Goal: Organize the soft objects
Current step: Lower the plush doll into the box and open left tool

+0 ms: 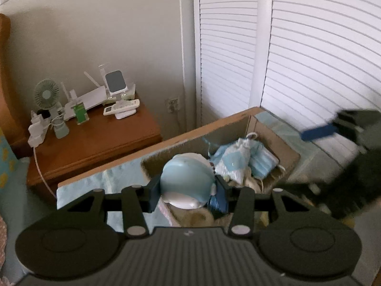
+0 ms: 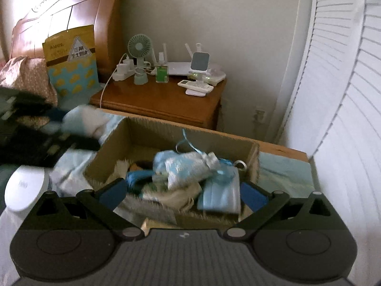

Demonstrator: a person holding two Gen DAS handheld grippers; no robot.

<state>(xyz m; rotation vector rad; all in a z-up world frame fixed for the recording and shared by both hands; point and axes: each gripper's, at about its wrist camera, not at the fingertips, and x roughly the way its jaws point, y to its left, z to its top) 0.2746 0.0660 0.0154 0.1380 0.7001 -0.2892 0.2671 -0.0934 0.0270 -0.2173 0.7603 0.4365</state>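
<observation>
My left hand-held gripper (image 1: 188, 189) is clamped on a rounded pale-blue and white soft toy (image 1: 187, 178), its blue pads pressed against both sides, holding it over the near edge of the open brown cardboard box (image 2: 166, 128). My right hand-held gripper (image 2: 182, 194) stands with its jaws wide apart and nothing pressed between them, poised over the same box. Inside lies a heap of soft things: a crumpled light-blue and white fabric pouch with a thin blue ribbon (image 2: 188, 164), a folded stack of pale-blue face masks (image 2: 220, 196) and a cream cloth (image 2: 181, 194). The box sits on the bed's light-blue sheet (image 2: 283, 169), beside a brown wooden nightstand (image 2: 166, 102) carrying a small green desk fan (image 2: 140, 45).
</observation>
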